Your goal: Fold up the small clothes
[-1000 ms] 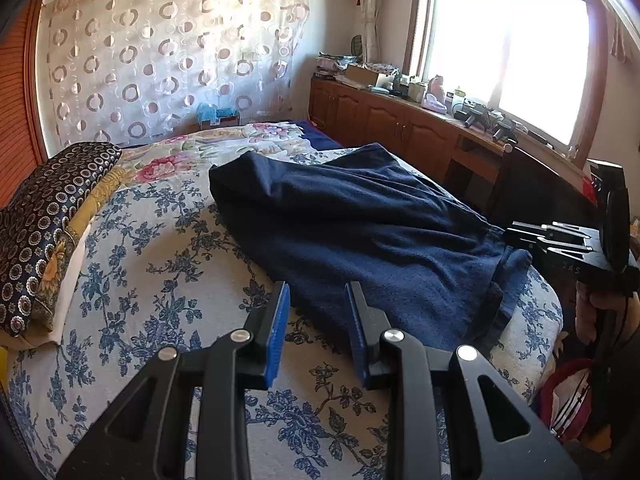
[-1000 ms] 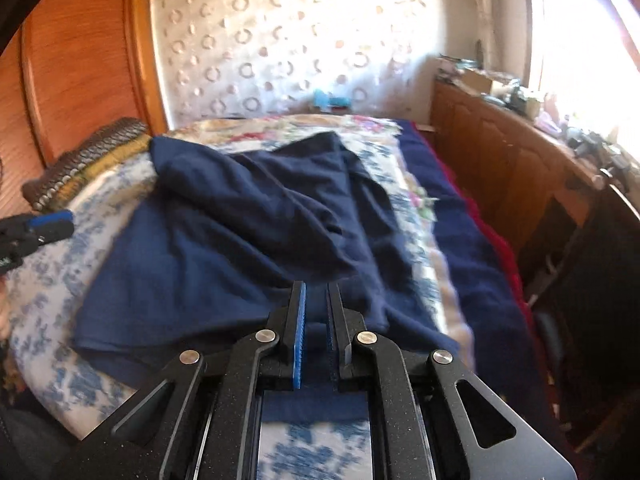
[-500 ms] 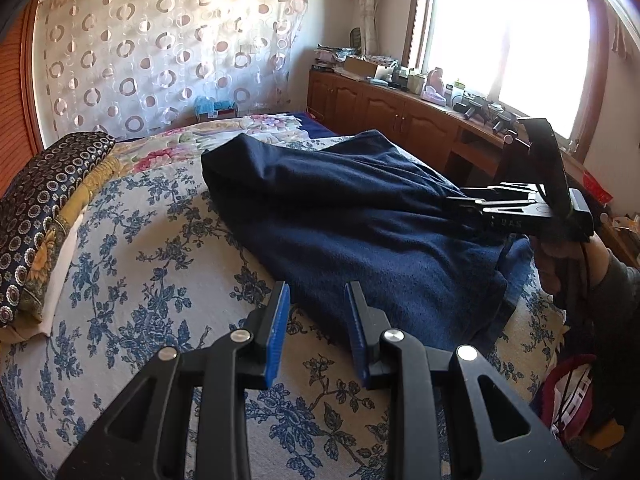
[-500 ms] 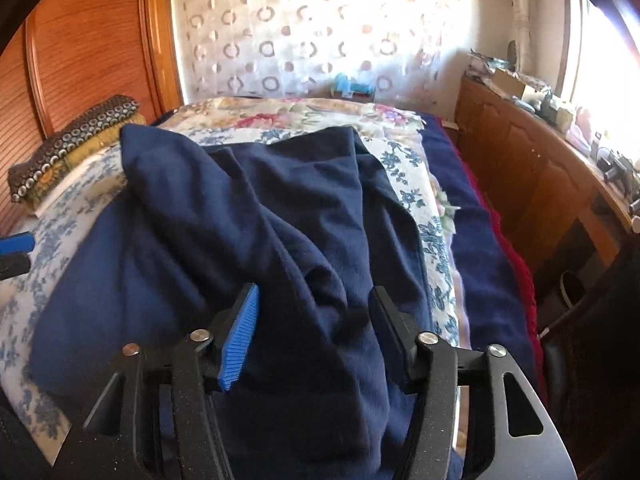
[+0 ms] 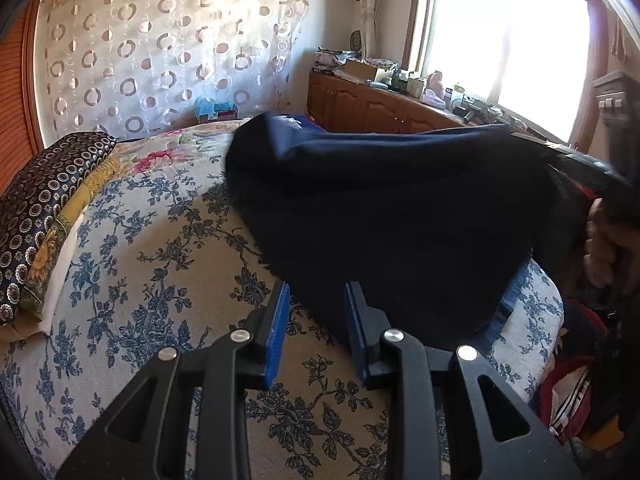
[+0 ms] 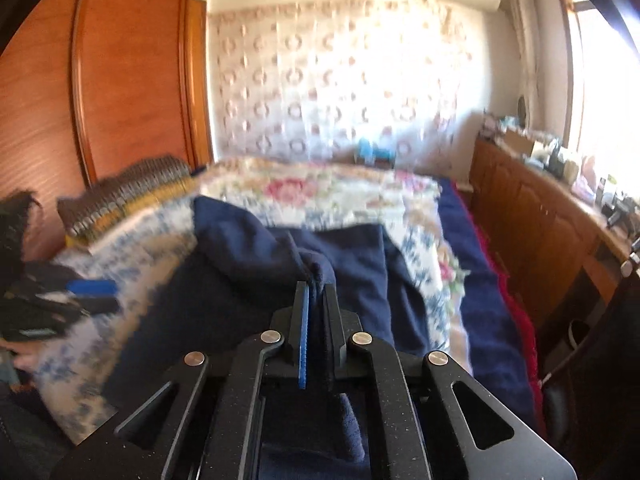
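A bedroom scene seen from two cameras mounted on hand-held grippers. In the left wrist view, the left gripper [image 5: 316,300] sits at the 6 o'clock edge of the frame, its two blue-padded fingers [image 5: 277,336] spread apart with nothing between them. It hovers above a bedspread [image 5: 160,248] printed with blue flowers. Just beyond its fingertips, filling the centre and the 3 o'clock side, lies a dark navy garment [image 5: 400,208]. Its right-hand edge is lifted off the bed, so the cloth rises like a tent toward 2 o'clock, where the right gripper [image 5: 576,164] and the hand holding it show at the frame edge. A patterned pillow [image 5: 44,192] rests at 9 o'clock. A curtain with ring shapes [image 5: 160,56] hangs at 11 o'clock, and a wooden cabinet [image 5: 372,108] under a bright window runs toward 1 o'clock.

In the right wrist view, which is blurred, the right gripper [image 6: 316,300] sits at 6 o'clock with its fingers nearly closed, pinching a bunched fold of the navy garment [image 6: 248,240]. The cloth trails away from the fingers toward 10 o'clock and spreads across the bed. The left gripper [image 6: 90,292] appears at 9 o'clock as a dark blur with blue pads. A wooden wardrobe [image 6: 132,72] stands at 10 o'clock.
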{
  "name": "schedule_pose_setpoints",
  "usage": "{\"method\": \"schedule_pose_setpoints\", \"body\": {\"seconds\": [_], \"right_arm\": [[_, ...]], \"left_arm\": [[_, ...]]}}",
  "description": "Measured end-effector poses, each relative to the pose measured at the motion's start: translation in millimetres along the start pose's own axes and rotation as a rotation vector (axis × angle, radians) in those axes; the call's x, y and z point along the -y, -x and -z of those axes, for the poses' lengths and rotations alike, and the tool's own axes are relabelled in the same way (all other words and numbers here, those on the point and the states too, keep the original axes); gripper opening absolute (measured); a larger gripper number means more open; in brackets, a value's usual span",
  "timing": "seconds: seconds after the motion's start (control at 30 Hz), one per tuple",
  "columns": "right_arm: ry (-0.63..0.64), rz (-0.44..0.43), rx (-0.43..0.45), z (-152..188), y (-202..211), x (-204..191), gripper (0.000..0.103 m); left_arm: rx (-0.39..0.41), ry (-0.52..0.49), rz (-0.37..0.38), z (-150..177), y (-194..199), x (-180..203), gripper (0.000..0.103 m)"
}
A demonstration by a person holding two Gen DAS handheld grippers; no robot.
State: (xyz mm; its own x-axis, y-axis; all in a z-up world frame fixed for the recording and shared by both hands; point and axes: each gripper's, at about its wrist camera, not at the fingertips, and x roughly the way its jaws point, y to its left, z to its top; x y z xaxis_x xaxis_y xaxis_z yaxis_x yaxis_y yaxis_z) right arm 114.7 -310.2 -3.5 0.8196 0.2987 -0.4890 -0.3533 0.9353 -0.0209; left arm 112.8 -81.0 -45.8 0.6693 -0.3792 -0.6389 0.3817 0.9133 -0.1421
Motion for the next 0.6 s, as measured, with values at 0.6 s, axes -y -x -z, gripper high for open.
{"method": "schedule_pose_setpoints", "body": {"seconds": [0.6], "right_arm": [[-0.060, 0.069, -0.184, 16.2, -37.0, 43.4, 0.044]], "left_arm": [[0.054, -0.013, -0.056, -31.6, 5.8, -17.9, 0.027]]}}
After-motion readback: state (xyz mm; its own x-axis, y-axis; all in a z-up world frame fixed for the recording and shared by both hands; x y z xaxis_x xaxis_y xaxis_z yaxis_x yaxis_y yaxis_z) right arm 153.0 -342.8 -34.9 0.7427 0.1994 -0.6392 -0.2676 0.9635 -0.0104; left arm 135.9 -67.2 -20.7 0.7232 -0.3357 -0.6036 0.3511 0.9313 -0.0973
